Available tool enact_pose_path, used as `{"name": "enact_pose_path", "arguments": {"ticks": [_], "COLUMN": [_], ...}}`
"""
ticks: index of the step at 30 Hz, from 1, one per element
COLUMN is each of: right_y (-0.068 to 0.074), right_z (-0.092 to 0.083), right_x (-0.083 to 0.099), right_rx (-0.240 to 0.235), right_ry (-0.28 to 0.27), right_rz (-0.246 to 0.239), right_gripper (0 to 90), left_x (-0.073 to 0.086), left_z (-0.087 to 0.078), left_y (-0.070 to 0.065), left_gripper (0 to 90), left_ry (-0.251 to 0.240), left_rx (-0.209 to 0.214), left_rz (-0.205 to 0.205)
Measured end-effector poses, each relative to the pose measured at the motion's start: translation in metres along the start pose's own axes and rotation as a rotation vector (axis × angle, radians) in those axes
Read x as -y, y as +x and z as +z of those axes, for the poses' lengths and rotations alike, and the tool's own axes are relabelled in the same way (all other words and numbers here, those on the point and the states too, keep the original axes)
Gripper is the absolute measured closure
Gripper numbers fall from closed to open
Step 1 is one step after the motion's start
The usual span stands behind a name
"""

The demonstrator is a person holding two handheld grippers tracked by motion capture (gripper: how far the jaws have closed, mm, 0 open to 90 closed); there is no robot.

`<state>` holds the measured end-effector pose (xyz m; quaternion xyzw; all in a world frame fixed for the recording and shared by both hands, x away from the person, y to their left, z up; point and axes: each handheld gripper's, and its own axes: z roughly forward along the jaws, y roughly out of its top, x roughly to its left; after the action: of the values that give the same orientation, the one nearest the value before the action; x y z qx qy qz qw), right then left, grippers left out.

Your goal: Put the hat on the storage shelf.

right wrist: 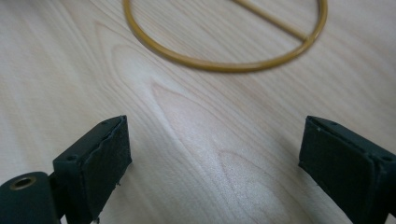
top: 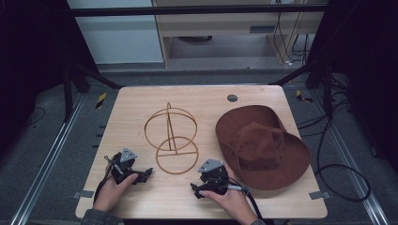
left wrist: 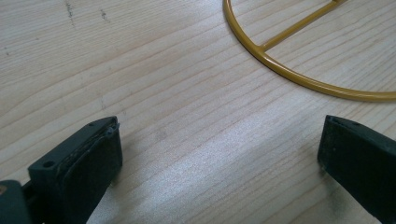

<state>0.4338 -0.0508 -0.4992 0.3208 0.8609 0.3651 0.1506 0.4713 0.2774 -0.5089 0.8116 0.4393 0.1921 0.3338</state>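
Left gripper (top: 146,172) rests low on the wooden table (top: 141,101), jaws spread wide, nothing between them but bare wood. Wire stand (top: 171,138) sits just ahead, untouched. Right gripper (top: 193,189): jaws likewise wide apart, empty, stand's base ring beyond. Brown hat (top: 263,145) lies at the right, beside the stand.

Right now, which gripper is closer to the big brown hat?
The right gripper. It sits just beside the brown hat's near brim, while the left gripper is farther away, across the gold wire stand from the hat.
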Motion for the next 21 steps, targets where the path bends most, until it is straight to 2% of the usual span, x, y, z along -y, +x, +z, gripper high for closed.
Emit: {"name": "enact_pose_path", "arguments": {"ticks": [6, 7, 8, 10, 11, 12, 15, 21], "right_y": [-0.005, -0.005, -0.013, -0.022, -0.022, -0.036, -0.057, -0.105], "right_z": [-0.044, -0.044, -0.061, -0.074, -0.074, -0.090, -0.110, -0.147], "right_x": [-0.031, -0.031, -0.042, -0.050, -0.050, -0.058, -0.066, -0.072], "right_rx": [-0.010, -0.010, -0.012, 0.003, 0.003, 0.020, 0.038, 0.117], "right_ry": [-0.025, -0.025, -0.023, -0.009, -0.009, 0.004, 0.020, 0.089], "right_rz": [-0.002, -0.002, -0.001, -0.009, -0.009, -0.005, 0.005, 0.028], "right_gripper": [10.2, 10.2, 10.3, 10.2, 10.2, 11.4, 12.2, 12.9], "left_x": [0.000, 0.000, 0.000, 0.000, 0.000, 0.000, 0.000, 0.000], "left_z": [0.000, 0.000, 0.000, 0.000, 0.000, 0.000, 0.000, 0.000], "left_y": [0.000, 0.000, 0.000, 0.000, 0.000, 0.000, 0.000, 0.000], "left_gripper": [0.0, 0.0, 0.0, 0.0, 0.0, 0.0, 0.0, 0.0], "left_ry": [0.000, 0.000, 0.000, 0.000, 0.000, -0.001, 0.000, 0.000], "left_rx": [0.000, 0.000, 0.000, 0.000, 0.000, -0.001, -0.001, -0.001], "left_rz": [0.000, 0.000, -0.001, 0.000, 0.000, -0.001, 0.000, -0.002]}}
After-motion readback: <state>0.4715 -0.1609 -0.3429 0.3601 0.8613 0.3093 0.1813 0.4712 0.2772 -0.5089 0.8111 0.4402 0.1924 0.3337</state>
